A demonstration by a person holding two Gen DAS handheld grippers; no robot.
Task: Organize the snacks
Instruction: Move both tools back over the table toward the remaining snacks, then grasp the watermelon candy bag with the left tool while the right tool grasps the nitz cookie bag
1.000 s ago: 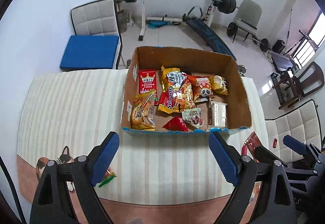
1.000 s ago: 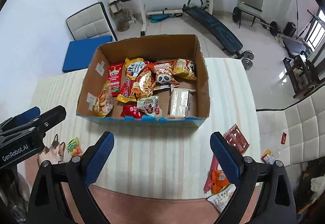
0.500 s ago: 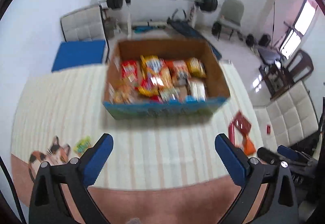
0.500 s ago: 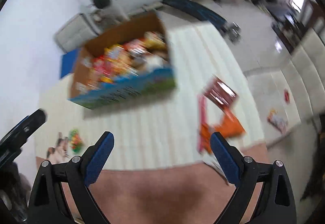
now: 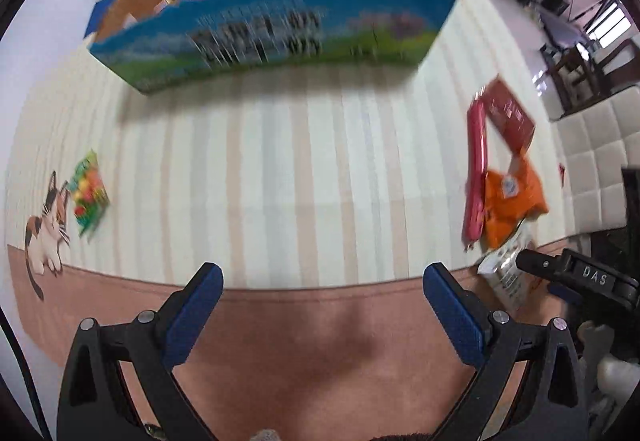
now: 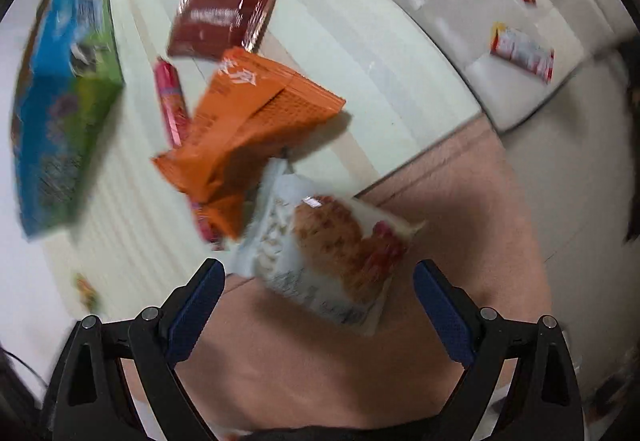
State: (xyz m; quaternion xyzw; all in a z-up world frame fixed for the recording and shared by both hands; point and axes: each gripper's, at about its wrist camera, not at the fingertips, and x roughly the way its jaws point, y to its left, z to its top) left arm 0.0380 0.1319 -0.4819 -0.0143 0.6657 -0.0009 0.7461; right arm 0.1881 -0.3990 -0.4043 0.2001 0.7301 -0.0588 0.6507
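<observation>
- We are holding the right claw wide open and empty, low over the bench, with its two blue pads standing on either side of a white snack packet.
- The white snack packet is lying just ahead of this claw, between the lines of its pads, at the near edge of the striped cloth; no pad is touching it yet.
- An orange packet is lying just beyond the white one and overlapping its far end, with a pink stick snack ahead to the left and a dark red packet further ahead.
- The snack box, printed blue and green, is sitting well ahead and to the left of the right claw.
- We are holding the left claw wide open and empty too, hovering over bare cloth, with the snack box straight ahead, already crowded with packets.
- A small green candy bag is lying ahead and to the left of the left claw, well apart from it.
- To do this step well, we are judging it best to centre the white packet between the pads, come down on its near half so the orange packet is left behind, and close gently, since the wrapper looks soft and crushable.
- The view is motion-blurred, so slowing before closing seems wise.
</observation>
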